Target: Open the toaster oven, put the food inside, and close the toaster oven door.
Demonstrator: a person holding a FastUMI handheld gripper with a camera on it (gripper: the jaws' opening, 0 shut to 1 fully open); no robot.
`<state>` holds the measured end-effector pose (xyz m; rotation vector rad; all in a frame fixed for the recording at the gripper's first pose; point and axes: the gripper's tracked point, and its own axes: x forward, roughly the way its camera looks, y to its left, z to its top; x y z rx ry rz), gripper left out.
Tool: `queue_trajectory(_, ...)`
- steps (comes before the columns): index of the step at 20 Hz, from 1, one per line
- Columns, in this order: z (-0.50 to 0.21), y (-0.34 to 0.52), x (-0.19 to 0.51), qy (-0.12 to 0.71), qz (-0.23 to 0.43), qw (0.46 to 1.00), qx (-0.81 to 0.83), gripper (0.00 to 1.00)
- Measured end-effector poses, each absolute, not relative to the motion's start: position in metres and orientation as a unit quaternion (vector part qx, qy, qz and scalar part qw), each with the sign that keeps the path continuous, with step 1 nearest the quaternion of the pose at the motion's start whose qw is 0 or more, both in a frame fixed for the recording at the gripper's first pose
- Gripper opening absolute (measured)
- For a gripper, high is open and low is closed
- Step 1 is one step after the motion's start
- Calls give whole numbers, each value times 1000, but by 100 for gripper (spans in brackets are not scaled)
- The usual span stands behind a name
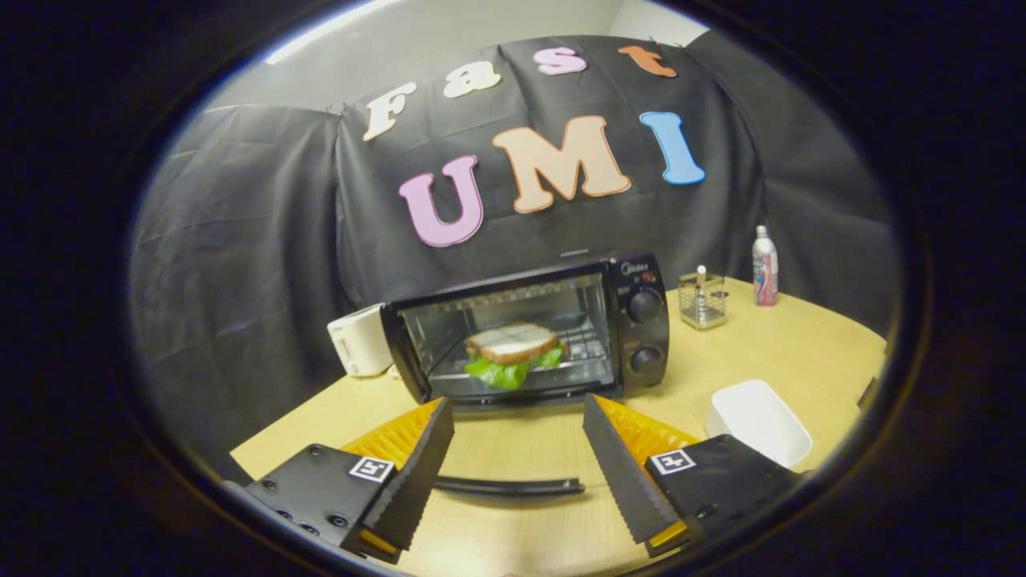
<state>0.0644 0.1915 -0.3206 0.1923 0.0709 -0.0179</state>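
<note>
Two of the three steps look done, judging from how things lie: the toaster oven (529,332) stands open just ahead of the tool (519,437), and the sandwich (513,351) (bread on top, green lettuce spilling out below) already sits on the rack inside it. What remains is the door. It is dropped flat toward the tool, and its dark curved handle (509,486) lies low between the two fingers (417,473), close above the wooden surface (801,353).

The tool's fingers stand wide apart and hold nothing; they are clear of the handle on both sides, neither one touching it as far as I can tell.

So the step in hand is the closing. The next move probably calls for bringing the tool down and forward until a finger gets under the handle or the door's front edge, then lifting it in an arc up and away until it meets the oven's front. Clamping on the handle may not be needed; a push from beneath could do. The risk I see is shoving the whole oven backward if the push goes forward rather than up.

Off to the right of the tool sits a white tray (757,421), and left of the oven a white toaster (361,340), both out of the door's path.
</note>
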Motion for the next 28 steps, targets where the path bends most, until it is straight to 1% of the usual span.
queue_trajectory(5, -380, 204, 41, 112, -3, 989, 97, 100)
queue_trajectory(7, -399, 199, 39, 148, -14, 985, 87, 100)
queue_trajectory(14, -413, 193, 54, 214, -26, 975, 47, 100)
queue_trajectory(16, -409, 190, 58, 222, -29, 974, 45, 100)
queue_trajectory(19, -401, 188, 66, 212, -27, 975, 57, 100)
queue_trajectory(28, -353, 186, 74, 159, -19, 985, 61, 100)
